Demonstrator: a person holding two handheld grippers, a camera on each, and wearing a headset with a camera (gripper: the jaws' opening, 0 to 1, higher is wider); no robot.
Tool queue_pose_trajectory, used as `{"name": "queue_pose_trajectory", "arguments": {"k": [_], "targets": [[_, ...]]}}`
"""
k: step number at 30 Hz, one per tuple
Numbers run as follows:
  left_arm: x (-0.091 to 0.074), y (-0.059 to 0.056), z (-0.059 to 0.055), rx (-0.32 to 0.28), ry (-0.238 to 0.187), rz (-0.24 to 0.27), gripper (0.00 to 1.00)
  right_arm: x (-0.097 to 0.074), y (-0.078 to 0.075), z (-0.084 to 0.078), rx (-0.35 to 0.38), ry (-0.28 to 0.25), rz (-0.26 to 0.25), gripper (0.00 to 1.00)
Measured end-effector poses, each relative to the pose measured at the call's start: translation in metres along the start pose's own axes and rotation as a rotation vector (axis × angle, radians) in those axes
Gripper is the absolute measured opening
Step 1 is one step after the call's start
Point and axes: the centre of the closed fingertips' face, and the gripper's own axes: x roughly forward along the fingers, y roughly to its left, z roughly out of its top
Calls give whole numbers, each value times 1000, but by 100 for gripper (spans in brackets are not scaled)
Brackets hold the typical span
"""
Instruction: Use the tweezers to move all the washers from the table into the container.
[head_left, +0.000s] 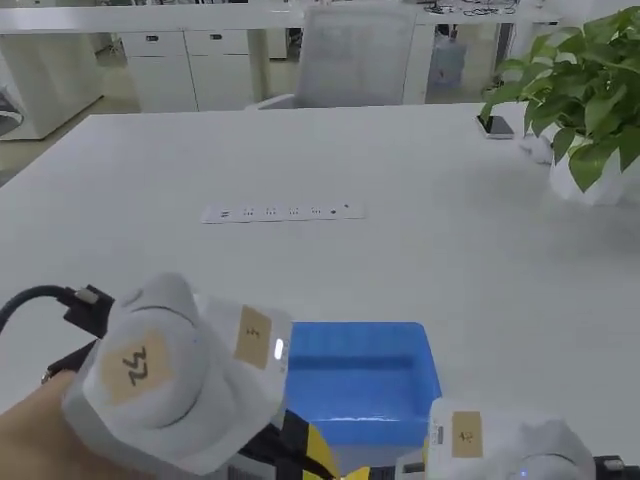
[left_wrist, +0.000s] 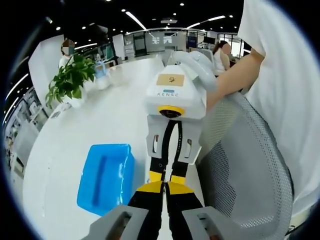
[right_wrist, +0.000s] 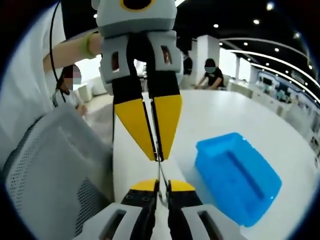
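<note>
Your left gripper and right gripper both pinch the tweezers, jaws pressed together, over the white table beside the blue container in an open-plan office.

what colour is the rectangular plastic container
The rectangular plastic container is blue, clearest in the right gripper view.
</note>
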Motion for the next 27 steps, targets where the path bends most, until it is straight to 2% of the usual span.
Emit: {"name": "queue_pose_trajectory", "arguments": {"k": [1, 2, 3, 4, 6, 8, 9, 10, 11, 12, 13, 16, 22, 24, 27], "targets": [[1, 0, 3, -36, -28, 1, 0, -1, 0, -1, 7, 1, 3, 4], [2, -1, 9, -90, -78, -2, 0, -1, 0, -1, 21, -3, 6, 4], [2, -1, 10, -108, -94, -4, 0, -2, -1, -2, 28, -7, 9, 4], [2, 0, 11, -165, -121, 1, 2, -2, -2, -2, 33, -5, 8, 3], [1, 1, 14, -206, -159, 16, 9, -3, -4, -2, 54, -4, 7, 3], [-1, 3, 18, -239, -207, 51, 10, -4, -4, -3, 60, -8, 10, 3], [-5, 3, 24, -267, -261, 73, 12, -4, -3, -3, 60, -9, 11, 3], [-8, 4, 27, -297, -293, 96, 14, -4, -3, -4, 65, -7, 7, 3], [-14, 6, 29, -325, -336, 134, 18, -4, -3, -3, 61, -10, 6, 2], [-18, 7, 29, -340, -359, 164, 21, -4, -3, -3, 60, -11, 4, 2], [-24, 9, 30, -365, -394, 216, 24, -4, -3, -3, 59, -12, 3, 2], [-37, 8, 27, -423, -457, 318, 35, -4, -1, -3, 47, -10, -3, 2], [-59, 5, 10, -574, -573, 507, 53, -4, -1, -3, 53, -9, -16, 3], [-65, 5, 1, -603, -596, 568, 59, -4, -2, -3, 57, -8, -21, 3], [-68, 6, -10, -606, -593, 652, 69, -5, -2, -4, 71, -5, -29, 3]]}}
